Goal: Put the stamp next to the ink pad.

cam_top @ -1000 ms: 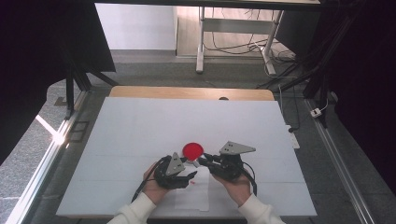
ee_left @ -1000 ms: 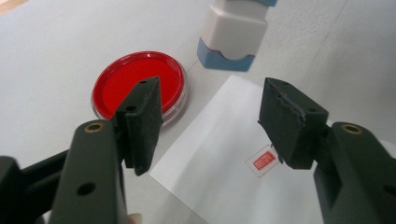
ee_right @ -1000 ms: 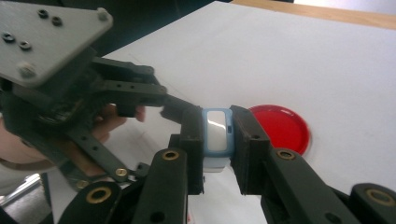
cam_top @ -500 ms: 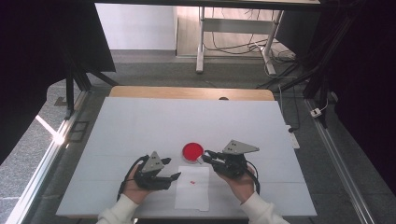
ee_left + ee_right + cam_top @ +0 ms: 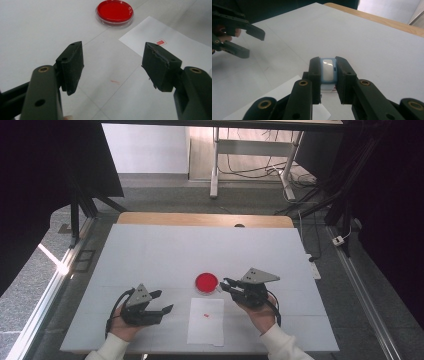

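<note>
A red round dish (image 5: 206, 282) sits on the white table, with a white paper sheet (image 5: 206, 322) just in front of it carrying a small red label (image 5: 205, 314). My right gripper (image 5: 226, 284) rests beside the dish's right edge, shut on a small light-blue object with a white face (image 5: 328, 69). My left gripper (image 5: 163, 301) lies left of the sheet; its jaws have just been opening and have nothing between them. From the left gripper (image 5: 112, 52) view, the dish (image 5: 114, 11) and the label (image 5: 160, 42) lie ahead.
The white table (image 5: 150, 250) has a wooden strip (image 5: 205, 219) along its far edge. Dark frames and cables stand on the floor around it. In the right gripper view the left gripper (image 5: 237, 32) shows at upper left.
My left gripper has drawn away leftward from the dish and the sheet, and its jaws stand wider. The right gripper has stayed put beside the dish.
</note>
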Available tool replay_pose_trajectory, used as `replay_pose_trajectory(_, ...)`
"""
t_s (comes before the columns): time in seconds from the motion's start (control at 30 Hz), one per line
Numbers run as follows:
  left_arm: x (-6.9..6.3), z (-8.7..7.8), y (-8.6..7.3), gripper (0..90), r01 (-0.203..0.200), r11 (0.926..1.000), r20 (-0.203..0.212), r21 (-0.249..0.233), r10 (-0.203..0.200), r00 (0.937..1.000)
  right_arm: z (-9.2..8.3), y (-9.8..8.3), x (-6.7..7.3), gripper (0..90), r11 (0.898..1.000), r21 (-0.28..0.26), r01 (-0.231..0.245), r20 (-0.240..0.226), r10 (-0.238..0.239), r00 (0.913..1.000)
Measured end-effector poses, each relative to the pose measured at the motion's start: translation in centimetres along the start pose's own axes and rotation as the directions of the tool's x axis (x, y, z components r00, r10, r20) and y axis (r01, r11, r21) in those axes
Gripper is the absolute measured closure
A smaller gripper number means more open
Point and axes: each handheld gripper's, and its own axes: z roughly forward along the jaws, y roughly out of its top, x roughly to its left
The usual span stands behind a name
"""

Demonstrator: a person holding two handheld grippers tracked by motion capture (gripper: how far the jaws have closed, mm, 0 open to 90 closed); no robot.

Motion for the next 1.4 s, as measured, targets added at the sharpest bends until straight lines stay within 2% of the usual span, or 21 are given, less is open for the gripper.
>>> replay_pose_trajectory(0.27,0.7,-0.8,-1.1,32.5,0.025,0.9996,-0.024,0.011,-0.024,0.9994,0.0,0.0,-0.6,74.9,1.0,0.017,0.021,0.038,-0.021,0.9991)
replay_pose_trajectory(0.43,1.0,-1.0,-1.4,31.9,0.028,0.9995,-0.032,0.018,-0.027,0.9991,0.2,0.0,-1.2,74.9,1.0,0.024,0.008,0.057,-0.009,0.9983)
replay_pose_trajectory(0.77,1.3,-0.7,-1.6,31.6,0.03,0.9986,-0.033,0.043,-0.029,0.999,1.5,0.1,-2.4,74.8,0.996,0.085,0.027,0.096,-0.035,0.9948)
replay_pose_trajectory(1.0,1.3,-0.6,-1.7,31.6,0.027,0.9984,-0.036,0.049,-0.025,0.999,2.9,-0.1,-3.1,74.8,0.986,0.165,0.041,0.101,-0.058,0.9932)
replay_pose_trajectory(1.3,1.1,-0.4,-1.6,31.4,0.018,0.9986,-0.03,0.05,-0.016,0.9994,4.2,-0.6,-3.8,74.8,0.971,0.237,0.028,0.081,-0.048,0.9955)
replay_pose_trajectory(1.4,1.2,-0.4,-1.6,31.4,0.02,0.9985,-0.034,0.052,-0.019,0.9993,4.4,-0.6,-3.8,74.7,0.966,0.255,0.036,0.083,-0.059,0.9948)
